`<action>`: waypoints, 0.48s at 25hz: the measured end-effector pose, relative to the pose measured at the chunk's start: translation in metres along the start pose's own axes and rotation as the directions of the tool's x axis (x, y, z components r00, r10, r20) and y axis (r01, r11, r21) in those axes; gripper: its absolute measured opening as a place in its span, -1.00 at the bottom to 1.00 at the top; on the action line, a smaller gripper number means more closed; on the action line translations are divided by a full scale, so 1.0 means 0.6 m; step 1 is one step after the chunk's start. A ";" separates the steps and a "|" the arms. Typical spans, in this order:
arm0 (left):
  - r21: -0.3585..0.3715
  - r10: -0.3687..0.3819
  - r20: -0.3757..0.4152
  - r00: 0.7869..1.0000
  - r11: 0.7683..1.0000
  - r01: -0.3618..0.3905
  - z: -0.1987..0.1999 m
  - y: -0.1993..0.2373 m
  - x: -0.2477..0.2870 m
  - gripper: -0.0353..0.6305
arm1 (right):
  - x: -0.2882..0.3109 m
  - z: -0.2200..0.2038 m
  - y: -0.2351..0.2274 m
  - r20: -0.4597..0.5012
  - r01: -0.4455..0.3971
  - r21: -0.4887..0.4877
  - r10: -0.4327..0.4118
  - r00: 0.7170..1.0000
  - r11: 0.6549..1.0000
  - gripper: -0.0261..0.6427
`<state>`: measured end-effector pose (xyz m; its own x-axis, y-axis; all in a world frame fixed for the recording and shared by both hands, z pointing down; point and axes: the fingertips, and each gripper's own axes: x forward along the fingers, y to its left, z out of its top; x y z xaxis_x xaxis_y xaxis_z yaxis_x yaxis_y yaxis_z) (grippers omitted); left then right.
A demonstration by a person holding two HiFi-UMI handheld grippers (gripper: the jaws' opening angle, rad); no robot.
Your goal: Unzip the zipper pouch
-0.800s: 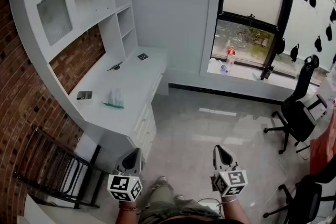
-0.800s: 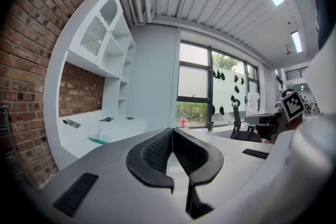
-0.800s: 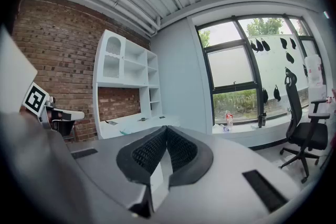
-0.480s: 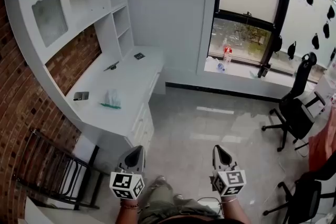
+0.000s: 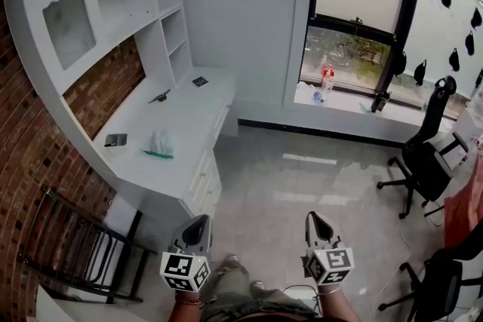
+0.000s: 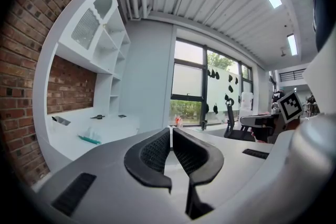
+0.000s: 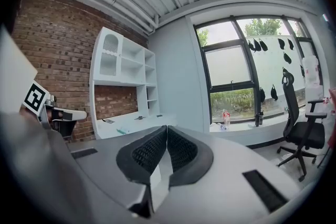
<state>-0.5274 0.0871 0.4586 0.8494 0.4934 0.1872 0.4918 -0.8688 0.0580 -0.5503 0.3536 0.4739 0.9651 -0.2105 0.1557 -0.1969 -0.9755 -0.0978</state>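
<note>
Two grippers, and neither has anything in it. The left gripper (image 5: 200, 222) has its jaws pressed fully together on nothing, and its own view shows the ribbed pads (image 6: 157, 150) meeting with only open room beyond. The right gripper (image 5: 313, 216) is the same, closed tight and empty. I hold both low and near me, over the floor (image 5: 302, 177), pointing forward at about level.

As I judge it, none of the task is done. The zipper pouch (image 5: 159, 145) lies on the white desk (image 5: 189, 117) at far left, towards the desk's near end and well apart from both grippers. It looks clear, with a teal strip along its near edge that I take for the zipper. From here I cannot tell whether that zipper is closed. Everything is left to do: getting up to the desk, steadying the pouch with one gripper, catching the slider with the other and drawing it along.

Against the earlier head views very little differs. The desk and window sit a touch further left than in the earliest one, which I read as a small shift of the head camera. The pouch lies in the same spot on the desk, and both grippers hang in much the same place as before.
</note>
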 end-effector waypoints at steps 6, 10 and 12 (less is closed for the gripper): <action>-0.016 -0.064 0.016 0.998 0.998 0.064 -0.004 -0.025 0.005 -0.82 | -0.005 -0.011 0.003 -0.017 -0.039 -0.007 0.039 0.999 0.999 -0.32; -0.025 -0.118 0.017 0.993 0.993 0.119 0.006 -0.039 0.010 -0.30 | -0.004 0.001 -0.002 0.005 -0.032 -0.022 0.033 0.999 0.999 -0.12; -0.026 -0.136 0.034 0.990 0.990 0.137 0.013 -0.040 0.009 -0.12 | -0.001 0.006 -0.004 0.009 -0.016 -0.038 0.016 1.000 0.999 0.14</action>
<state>-0.5332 0.1111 0.4504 0.7809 0.6079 0.1438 0.5981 -0.7940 0.1088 -0.5500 0.3565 0.4705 0.9633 -0.2259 0.1448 -0.2189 -0.9737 -0.0628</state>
